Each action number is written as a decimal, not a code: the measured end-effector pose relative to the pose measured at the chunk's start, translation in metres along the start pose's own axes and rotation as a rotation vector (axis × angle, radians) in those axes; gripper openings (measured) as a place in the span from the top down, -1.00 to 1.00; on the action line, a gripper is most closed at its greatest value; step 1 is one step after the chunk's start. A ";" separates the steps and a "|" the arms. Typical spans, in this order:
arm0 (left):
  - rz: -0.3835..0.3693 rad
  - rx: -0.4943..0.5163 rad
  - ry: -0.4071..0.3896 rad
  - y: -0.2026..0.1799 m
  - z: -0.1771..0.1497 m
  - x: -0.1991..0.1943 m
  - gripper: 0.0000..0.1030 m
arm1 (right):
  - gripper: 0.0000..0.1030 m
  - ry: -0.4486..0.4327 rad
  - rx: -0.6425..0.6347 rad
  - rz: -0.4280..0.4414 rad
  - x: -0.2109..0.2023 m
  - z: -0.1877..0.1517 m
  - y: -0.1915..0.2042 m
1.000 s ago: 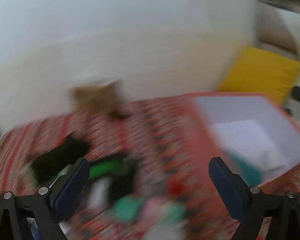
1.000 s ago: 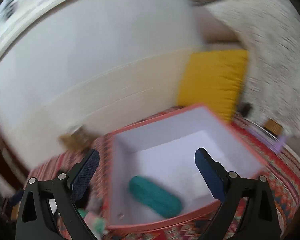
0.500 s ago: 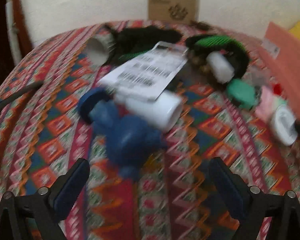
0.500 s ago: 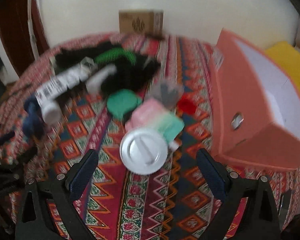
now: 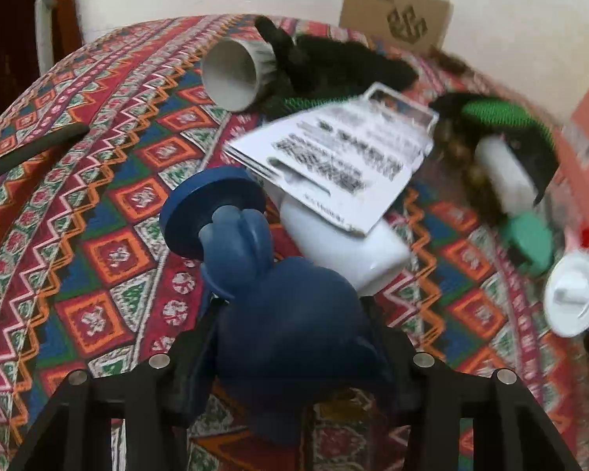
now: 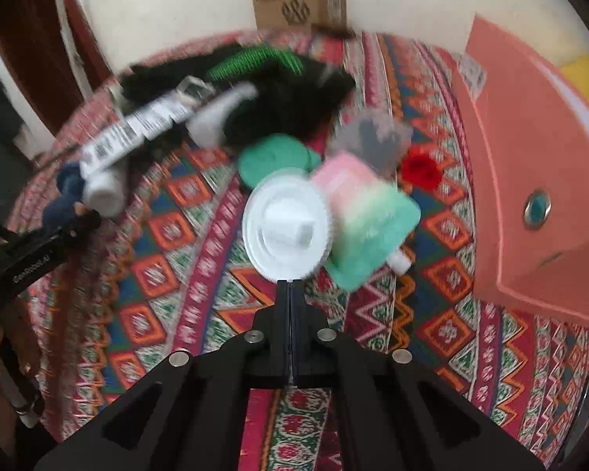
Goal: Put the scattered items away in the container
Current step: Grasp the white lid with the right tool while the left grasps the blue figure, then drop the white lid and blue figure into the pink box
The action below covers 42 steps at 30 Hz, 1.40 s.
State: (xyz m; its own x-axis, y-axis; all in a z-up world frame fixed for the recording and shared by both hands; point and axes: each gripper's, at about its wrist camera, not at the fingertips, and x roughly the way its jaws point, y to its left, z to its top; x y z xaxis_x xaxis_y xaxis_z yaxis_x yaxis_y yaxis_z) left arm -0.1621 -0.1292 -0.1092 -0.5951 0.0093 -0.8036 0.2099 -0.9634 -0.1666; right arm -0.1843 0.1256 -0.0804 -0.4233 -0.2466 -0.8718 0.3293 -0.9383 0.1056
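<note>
My left gripper point(image 5: 290, 357) is shut on a dark blue rubber toy point(image 5: 278, 314) that lies on the patterned cloth point(image 5: 110, 243). My right gripper point(image 6: 290, 286) is shut, its tips pinching the rim of a white round lid point(image 6: 286, 227) on a pink-and-green pouch point(image 6: 369, 216). The salmon open box point(image 6: 538, 180) stands at the right. Scattered items between them: a white tube with a printed card point(image 5: 345, 165), a grey cup point(image 5: 235, 74), a black-and-green cloth point(image 6: 282, 90), a green disc point(image 6: 271, 157), a red piece point(image 6: 420, 168).
A brown cardboard box point(image 6: 298, 4) leans against the white wall at the back. The left gripper's body point(image 6: 27, 267) shows at the left of the right wrist view. A yellow cushion point(image 6: 585, 78) lies beyond the salmon box.
Both grippers came down from over the box to the cloth and closed: the left on the blue toy, the right on the white lid's rim.
</note>
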 end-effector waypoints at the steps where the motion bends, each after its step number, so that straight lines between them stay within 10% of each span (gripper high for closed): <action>1: -0.010 -0.008 -0.010 -0.001 0.001 -0.006 -0.08 | 1.00 -0.017 0.001 0.018 -0.008 0.001 0.000; 8: -0.101 0.022 -0.085 -0.013 0.000 -0.047 -0.08 | 0.94 -0.066 0.036 0.076 -0.023 0.007 0.000; 9: -0.108 0.026 -0.095 -0.014 0.001 -0.051 -0.08 | 0.59 -0.064 0.055 0.068 -0.017 0.009 -0.002; 10: -0.110 0.032 -0.107 -0.015 0.002 -0.055 -0.08 | -0.32 -0.062 0.074 0.059 -0.012 0.010 -0.003; 12: -0.109 0.049 -0.125 -0.018 0.003 -0.061 -0.08 | -0.94 -0.085 0.095 0.009 0.000 0.013 0.000; 17: -0.109 0.073 -0.120 -0.022 0.001 -0.063 -0.08 | -0.81 -0.112 0.040 -0.121 0.032 0.027 0.012; 19: -0.110 0.071 -0.105 -0.021 0.001 -0.059 -0.08 | -0.16 -0.094 0.032 -0.159 0.043 0.029 0.012; 32: -0.146 0.149 -0.216 -0.062 0.012 -0.112 -0.08 | -0.16 -0.349 0.097 0.086 -0.087 0.037 0.008; 42: -0.332 0.273 -0.275 -0.209 0.057 -0.143 -0.08 | -0.16 -0.727 0.306 -0.113 -0.231 0.049 -0.105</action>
State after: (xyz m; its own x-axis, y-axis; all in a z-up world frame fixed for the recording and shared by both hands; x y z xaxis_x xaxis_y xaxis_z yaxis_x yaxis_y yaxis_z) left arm -0.1653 0.0557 0.0735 -0.7851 0.2913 -0.5466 -0.2135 -0.9557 -0.2026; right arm -0.1622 0.2696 0.1329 -0.9196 -0.1435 -0.3658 0.0499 -0.9661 0.2535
